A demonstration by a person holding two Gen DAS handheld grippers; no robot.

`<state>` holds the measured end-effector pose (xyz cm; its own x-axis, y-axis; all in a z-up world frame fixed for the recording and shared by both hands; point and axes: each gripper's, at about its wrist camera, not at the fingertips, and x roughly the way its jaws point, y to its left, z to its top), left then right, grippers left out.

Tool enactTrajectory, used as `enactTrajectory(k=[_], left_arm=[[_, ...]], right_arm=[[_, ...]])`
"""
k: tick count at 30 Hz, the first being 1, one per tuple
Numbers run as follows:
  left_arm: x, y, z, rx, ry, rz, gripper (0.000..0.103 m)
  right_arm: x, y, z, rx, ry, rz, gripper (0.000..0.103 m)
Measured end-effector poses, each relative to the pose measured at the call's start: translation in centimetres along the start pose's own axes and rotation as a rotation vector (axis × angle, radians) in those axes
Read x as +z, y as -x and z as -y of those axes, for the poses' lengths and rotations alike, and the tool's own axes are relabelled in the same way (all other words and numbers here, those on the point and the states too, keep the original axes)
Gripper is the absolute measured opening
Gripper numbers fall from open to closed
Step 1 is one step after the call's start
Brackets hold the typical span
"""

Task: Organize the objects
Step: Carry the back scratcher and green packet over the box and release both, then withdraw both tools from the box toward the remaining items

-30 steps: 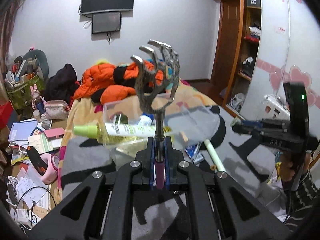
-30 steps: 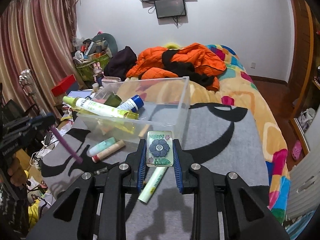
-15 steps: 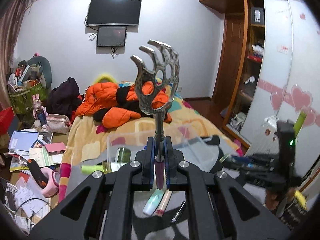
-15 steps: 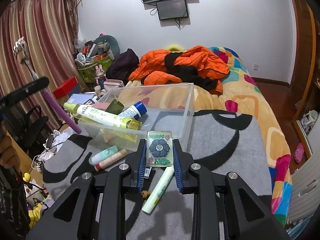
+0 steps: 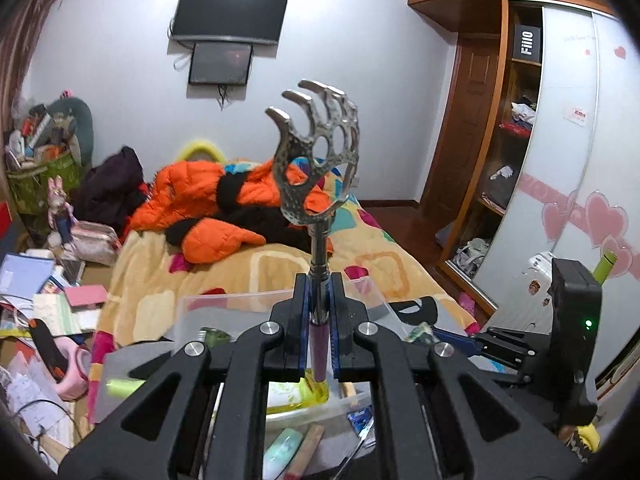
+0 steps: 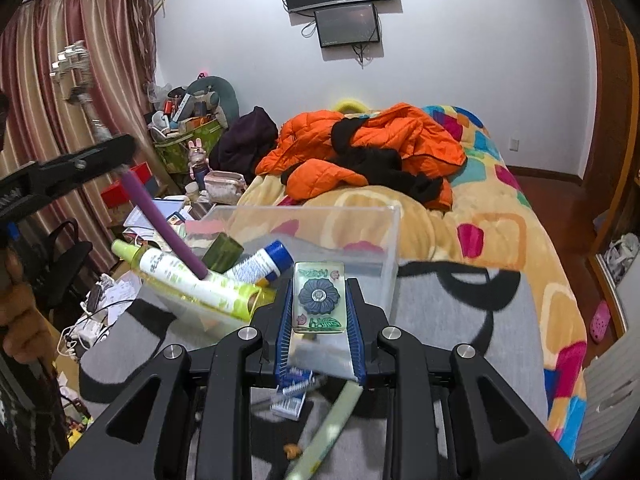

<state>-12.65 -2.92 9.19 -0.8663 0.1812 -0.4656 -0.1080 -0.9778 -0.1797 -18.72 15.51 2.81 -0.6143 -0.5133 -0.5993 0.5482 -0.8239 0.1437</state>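
**Two items in hand, both heading for the bin**

I have the back scratcher clenched in my left gripper, the fingers closed on its shaft where the metal meets the purple handle, with the claw head standing up. In the right wrist view the purple handle slants down so its end is over, or perhaps touching, the yellow-green bottle in the clear bin; I cannot tell which.

My right gripper is clamped on a small clear block with a dark flower, held just short of the bin's near wall. The bin sits on the grey blanket spread over the near end of the bed, and it already holds the bottle, a white tube with a blue cap and a green jar.

I judge the step in hand to be loading: the scratcher is going in first. Next I need to lower and tilt it so it lies along the bin rather than propped on the bottle, then release. The block can follow into the free right-hand part of the bin.

Outside it, a pale green tube and a small blue-and-white item lie loose on the blanket beneath my right gripper, not yet gathered.
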Motion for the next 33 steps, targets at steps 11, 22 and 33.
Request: enactTrajectory(k=[11,22,33], left_arm=[[-1.6,-7.6,-1.6,-0.104,0.134,-0.176,0.007],[-3.4,-10.2,-3.8,-0.038,0.202,-0.274,0.01],[-4.6,-11.0,-5.1,0.068,0.194,-0.326,0.024]], right_arm=[[0.8,-4.0,0.1,-0.039,0.018,-0.07,0.022],[1.1,-8.1,-0.6,-0.068,0.051,-0.151,0.022],[1.3,-10.4,-1.5,-0.096,0.107,-0.202,0.022]])
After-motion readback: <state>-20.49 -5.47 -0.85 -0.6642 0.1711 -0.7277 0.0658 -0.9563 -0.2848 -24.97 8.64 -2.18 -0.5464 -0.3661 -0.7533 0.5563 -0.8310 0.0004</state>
